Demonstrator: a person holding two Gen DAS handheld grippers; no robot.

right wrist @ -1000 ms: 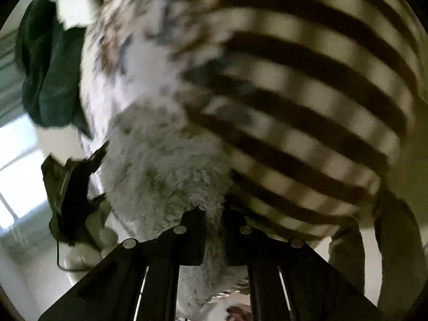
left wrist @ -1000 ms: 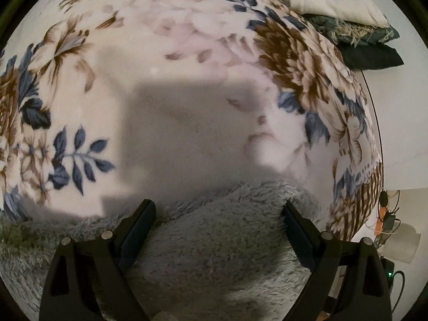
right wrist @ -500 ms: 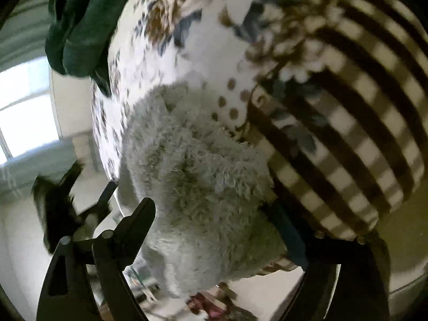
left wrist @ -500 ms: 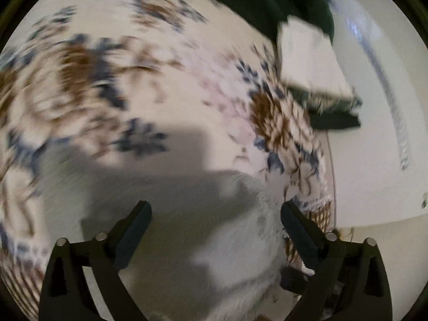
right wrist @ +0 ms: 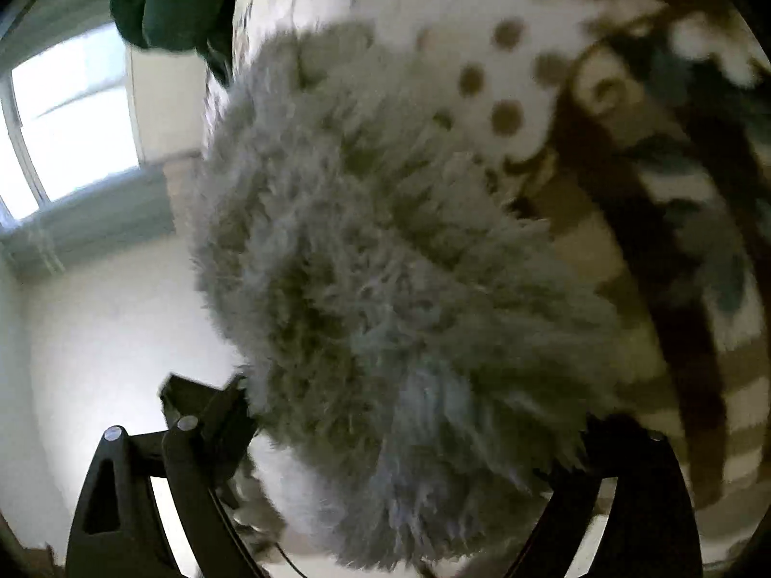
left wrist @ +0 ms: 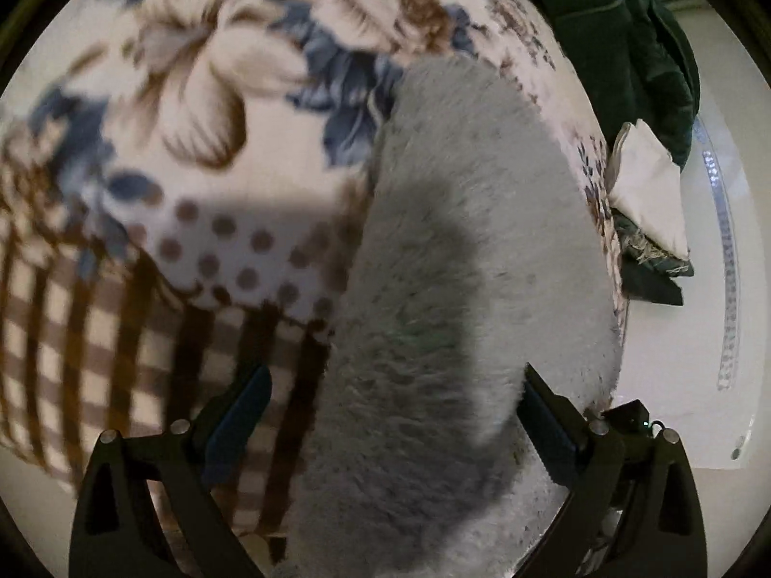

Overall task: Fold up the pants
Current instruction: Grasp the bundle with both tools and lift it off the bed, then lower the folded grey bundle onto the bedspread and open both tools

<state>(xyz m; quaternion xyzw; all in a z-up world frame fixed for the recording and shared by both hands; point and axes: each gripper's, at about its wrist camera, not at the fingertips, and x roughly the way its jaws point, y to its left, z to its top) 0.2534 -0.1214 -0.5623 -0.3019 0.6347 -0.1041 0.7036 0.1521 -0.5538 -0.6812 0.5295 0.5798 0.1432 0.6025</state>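
Observation:
The grey fluffy pants lie in a long folded bundle on the floral blanket. My left gripper is open, its jaws spread either side of the near end of the bundle, just above it. In the right wrist view the pants fill the middle of the frame, very close. My right gripper is open, its jaws wide apart around the fluffy cloth, not pinching it.
The blanket has a brown checked border near the bed edge. Dark green clothes and a white folded cloth lie at the far side. A white wall and a window lie beyond the bed.
My right gripper let go of the pants and now stands wide open. My left gripper stayed open and swung round, so the pants now run lengthwise before it.

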